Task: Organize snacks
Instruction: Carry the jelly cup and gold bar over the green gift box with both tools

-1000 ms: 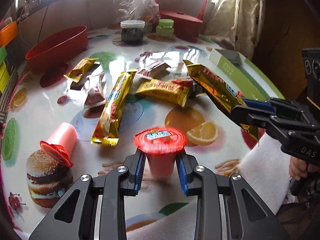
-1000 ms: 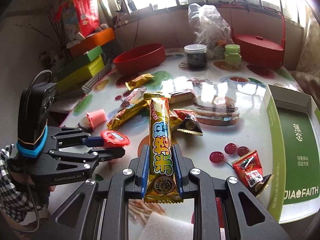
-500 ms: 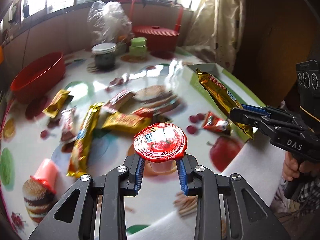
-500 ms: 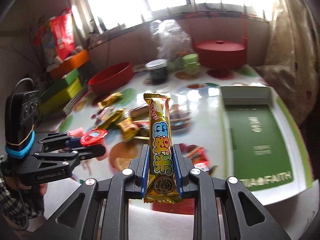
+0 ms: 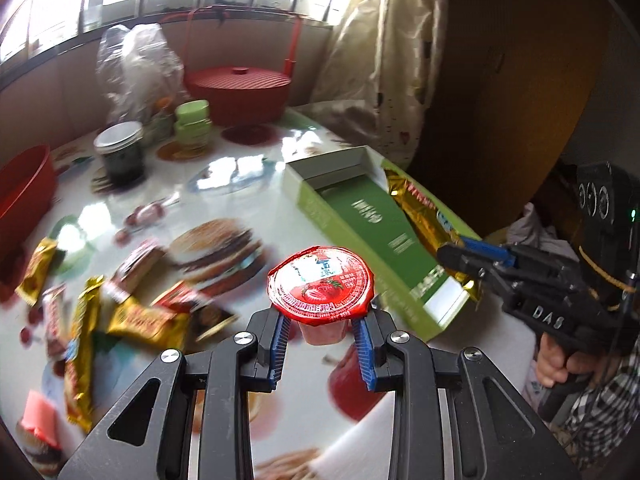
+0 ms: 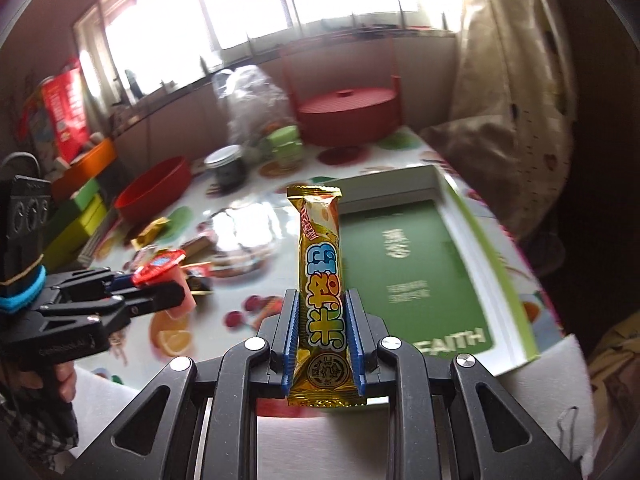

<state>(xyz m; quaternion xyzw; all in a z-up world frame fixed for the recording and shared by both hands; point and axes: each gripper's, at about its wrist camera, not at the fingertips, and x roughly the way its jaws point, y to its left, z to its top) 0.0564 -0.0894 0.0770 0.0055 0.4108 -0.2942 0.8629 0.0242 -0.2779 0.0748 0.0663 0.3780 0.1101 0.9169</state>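
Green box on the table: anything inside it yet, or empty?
Empty. The green box shows only its bare printed floor; the gold snack bar is clamped in the right claw above it.

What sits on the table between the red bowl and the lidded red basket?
In the right wrist view, a dark jar and a green container stand between the red bowl and the lidded red basket.

Black grippers (image 5: 320, 344); blue pads (image 6: 291, 340); checked sleeves (image 5: 592, 420)

- Your red-lidded jelly cup (image 5: 320, 292) sits upright, lifted above the table.
- Your gold snack bar (image 6: 322, 292) stands lengthwise, raised beside the green box (image 6: 412, 264).
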